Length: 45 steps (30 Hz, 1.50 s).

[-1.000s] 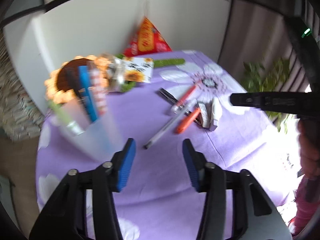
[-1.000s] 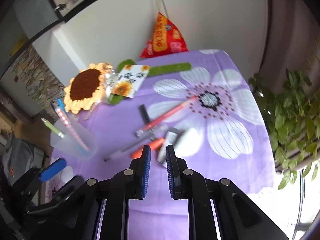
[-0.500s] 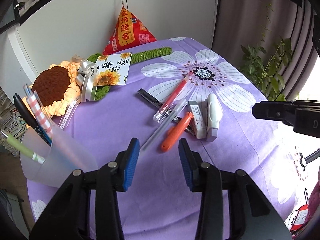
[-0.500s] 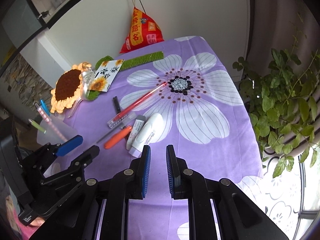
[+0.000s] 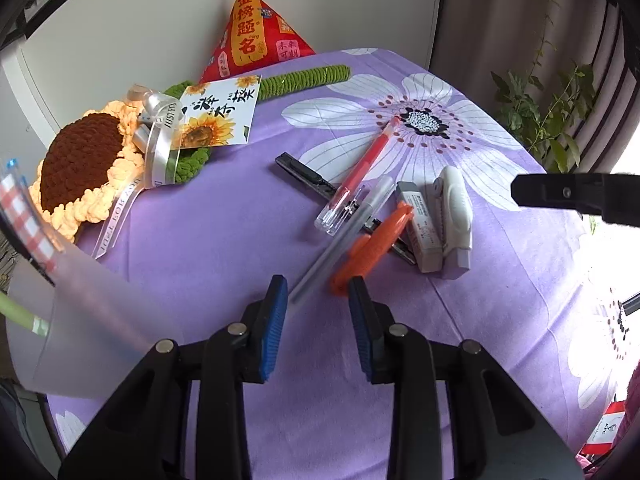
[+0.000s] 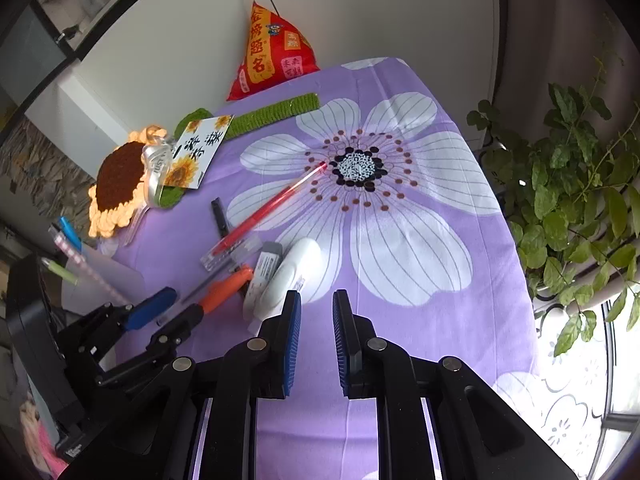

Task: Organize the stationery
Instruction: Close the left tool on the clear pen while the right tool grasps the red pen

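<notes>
Loose stationery lies on the purple cloth: a red pen (image 5: 362,168) (image 6: 272,206), a clear pen (image 5: 340,240), an orange cutter (image 5: 370,250) (image 6: 226,286), an eraser (image 5: 420,226) (image 6: 264,274), a white correction tape (image 5: 454,216) (image 6: 292,276) and a black clip (image 5: 304,172). A frosted cup (image 5: 86,320) (image 6: 102,280) holds several pens at the left. My left gripper (image 5: 318,286) is open, its tips just short of the clear pen's end and the orange cutter. My right gripper (image 6: 316,304) is nearly closed and empty, just right of the correction tape.
A crocheted sunflower (image 5: 82,160) with a card (image 5: 218,112) lies at the back left. A red pyramid pouch (image 5: 252,44) hangs by the wall. A green plant (image 6: 580,184) stands beyond the table's right edge.
The left gripper has moved forward and down toward the clear pen and orange cutter. The right gripper has moved closer to the correction tape. Its narrow gap has not changed.
</notes>
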Each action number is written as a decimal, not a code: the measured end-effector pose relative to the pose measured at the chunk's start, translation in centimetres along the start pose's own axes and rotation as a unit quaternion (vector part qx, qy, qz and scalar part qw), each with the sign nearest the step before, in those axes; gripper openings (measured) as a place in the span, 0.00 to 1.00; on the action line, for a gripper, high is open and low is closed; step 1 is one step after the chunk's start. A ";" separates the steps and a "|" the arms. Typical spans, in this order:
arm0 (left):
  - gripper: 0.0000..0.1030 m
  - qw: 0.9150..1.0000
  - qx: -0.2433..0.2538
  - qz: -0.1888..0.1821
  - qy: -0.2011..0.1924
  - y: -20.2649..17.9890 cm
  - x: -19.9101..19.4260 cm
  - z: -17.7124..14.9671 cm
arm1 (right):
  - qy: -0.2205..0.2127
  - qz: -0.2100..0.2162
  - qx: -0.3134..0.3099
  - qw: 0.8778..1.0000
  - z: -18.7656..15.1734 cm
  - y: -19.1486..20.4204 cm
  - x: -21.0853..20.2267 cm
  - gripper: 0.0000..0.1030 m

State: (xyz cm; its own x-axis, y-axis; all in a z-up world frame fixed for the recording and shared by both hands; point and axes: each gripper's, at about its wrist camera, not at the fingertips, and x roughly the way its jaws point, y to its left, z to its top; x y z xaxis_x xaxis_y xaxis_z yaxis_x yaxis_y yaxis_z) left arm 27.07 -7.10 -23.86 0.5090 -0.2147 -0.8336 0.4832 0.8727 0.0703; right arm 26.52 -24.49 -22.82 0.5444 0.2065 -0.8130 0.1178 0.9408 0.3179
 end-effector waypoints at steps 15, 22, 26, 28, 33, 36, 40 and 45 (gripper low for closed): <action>0.08 0.997 -0.029 -0.065 0.033 0.2 -1.9 -2.7 | 0.067 -0.015 0.074 0.995 8.0 1.1 6.9 0.15; 0.07 0.997 -0.017 -0.072 0.027 -0.3 -3.1 -3.7 | 0.096 -0.013 0.119 0.988 9.7 2.1 10.2 0.32; 0.08 0.998 -0.009 -0.064 0.027 -0.6 -2.4 -3.2 | 0.082 -0.055 0.110 0.989 10.3 3.2 10.4 0.32; 0.08 0.998 -0.006 -0.062 0.029 -0.8 -1.9 -2.8 | 0.080 -0.077 0.104 0.988 10.5 3.8 10.6 0.25; 0.12 0.997 -0.009 -0.066 0.029 -1.0 -0.7 -1.5 | 0.075 -0.081 0.088 0.990 10.8 4.0 11.0 0.12; 0.14 0.997 -0.010 -0.068 0.028 -1.0 -0.4 -0.9 | 0.070 -0.024 0.102 0.992 10.3 3.4 10.1 0.11; 0.24 0.997 -0.008 -0.074 0.024 -1.3 -0.3 -0.6 | 0.034 0.015 0.086 0.996 9.3 3.6 6.4 0.11; 0.08 0.998 0.008 -0.055 0.020 -1.9 -0.4 -0.8 | -0.036 0.037 0.061 0.997 8.3 3.9 0.1 0.10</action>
State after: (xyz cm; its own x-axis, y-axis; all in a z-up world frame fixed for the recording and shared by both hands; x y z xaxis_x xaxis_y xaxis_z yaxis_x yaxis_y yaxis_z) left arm 25.38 -8.36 -24.06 0.4241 -0.2909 -0.8576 0.5463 0.8375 -0.0139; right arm 33.91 -23.06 -17.64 0.6127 0.2505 -0.7495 0.1727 0.8831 0.4363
